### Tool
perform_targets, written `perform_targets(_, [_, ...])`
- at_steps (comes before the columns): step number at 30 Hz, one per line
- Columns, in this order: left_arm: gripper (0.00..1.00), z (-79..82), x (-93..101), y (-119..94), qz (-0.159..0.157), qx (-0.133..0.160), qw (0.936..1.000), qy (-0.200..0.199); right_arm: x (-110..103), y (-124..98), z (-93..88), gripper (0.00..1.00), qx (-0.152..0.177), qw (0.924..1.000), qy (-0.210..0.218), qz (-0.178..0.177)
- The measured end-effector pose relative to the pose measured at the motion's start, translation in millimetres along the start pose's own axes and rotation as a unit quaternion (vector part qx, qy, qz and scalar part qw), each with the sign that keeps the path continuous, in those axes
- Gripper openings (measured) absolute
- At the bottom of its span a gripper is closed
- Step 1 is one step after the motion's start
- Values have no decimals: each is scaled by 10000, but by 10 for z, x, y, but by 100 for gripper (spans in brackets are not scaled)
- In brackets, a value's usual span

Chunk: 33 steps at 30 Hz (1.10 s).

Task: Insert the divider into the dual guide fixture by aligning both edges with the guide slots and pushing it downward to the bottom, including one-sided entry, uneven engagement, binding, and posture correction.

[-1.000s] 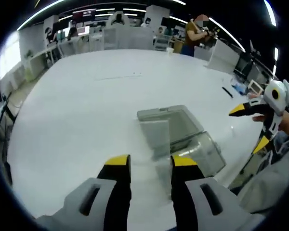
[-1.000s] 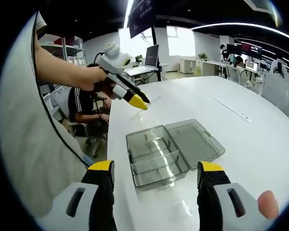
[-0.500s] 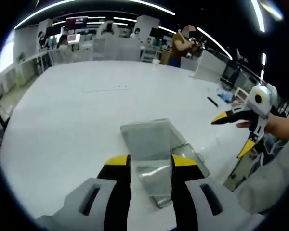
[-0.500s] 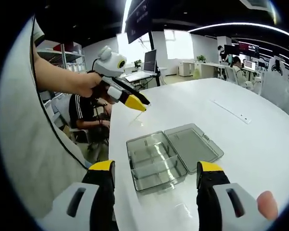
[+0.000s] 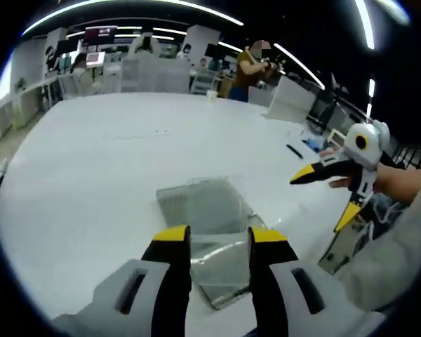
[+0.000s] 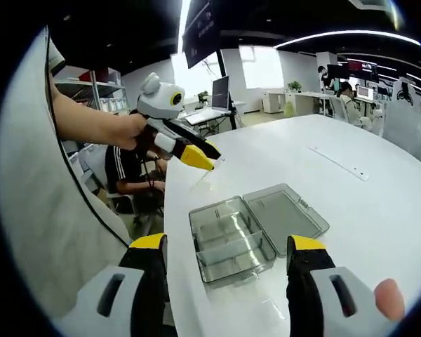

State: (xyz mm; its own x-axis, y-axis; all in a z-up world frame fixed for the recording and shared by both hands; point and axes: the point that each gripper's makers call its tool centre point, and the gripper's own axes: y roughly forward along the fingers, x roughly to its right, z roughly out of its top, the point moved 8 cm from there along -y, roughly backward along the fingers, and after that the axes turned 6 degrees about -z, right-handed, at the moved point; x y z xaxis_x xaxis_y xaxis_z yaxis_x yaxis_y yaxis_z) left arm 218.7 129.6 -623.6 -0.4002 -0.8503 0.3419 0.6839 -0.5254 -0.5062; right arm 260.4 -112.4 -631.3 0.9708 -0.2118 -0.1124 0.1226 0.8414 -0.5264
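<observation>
- Broadly, across the white table [image 6: 379,210]: smooth and glossy around the work, so likely to let things skate under a lopsided push.
- Centre of the right gripper view: clear fixture [image 6: 228,235] lying open, lid [image 6: 286,210] flat to its right. Held by nothing, so apt to shift or tip if pressed off-centre.
- Bottom of that view: right gripper [image 6: 228,244] spread wide, gripping nothing, hovering near the fixture and not steadying it.
- Upper left there: left gripper [image 6: 200,157], apparently clenched on the divider, up off the table and apart from the fixture.
- Bottom centre of the left gripper view: divider [image 5: 223,270] between the jaws, thin, transparent and hard to read. Easy to enter one slot first, cock and bind. Forcing it then risks a jam or a slip from the grip.
</observation>
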Motion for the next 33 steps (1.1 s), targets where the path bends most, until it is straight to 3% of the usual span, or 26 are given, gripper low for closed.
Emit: perform_targets(33, [28, 195, 267, 90, -799, 339, 9962, 54, 81, -57, 264, 64, 588, 9963, 477, 418])
